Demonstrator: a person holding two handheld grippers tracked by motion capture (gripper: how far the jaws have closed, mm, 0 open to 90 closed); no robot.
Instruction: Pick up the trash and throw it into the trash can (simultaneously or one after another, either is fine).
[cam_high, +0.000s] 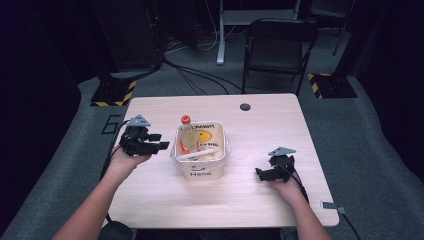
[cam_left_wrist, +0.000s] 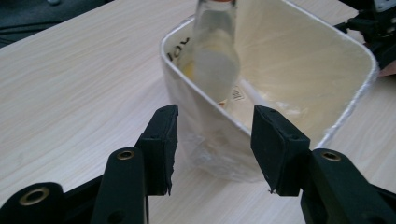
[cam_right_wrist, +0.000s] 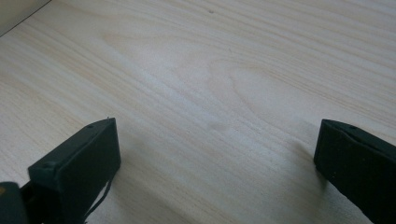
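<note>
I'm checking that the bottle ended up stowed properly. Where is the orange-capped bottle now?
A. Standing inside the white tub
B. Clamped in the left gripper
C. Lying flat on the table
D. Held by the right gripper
A: the bottle stands inside the white tub, and the left gripper is open with nothing between its jaws.

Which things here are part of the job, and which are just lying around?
Part of the job: clear bottle with orange cap, white tub holding it, left gripper open beside the tub.
Just around: folding chair, floor cables, right gripper resting on the table.

Pale wood-grain bench (cam_high: 150, 195) on grey carpet floor (cam_high: 370, 150); black folding chair (cam_high: 277, 47) beyond its far edge.
</note>
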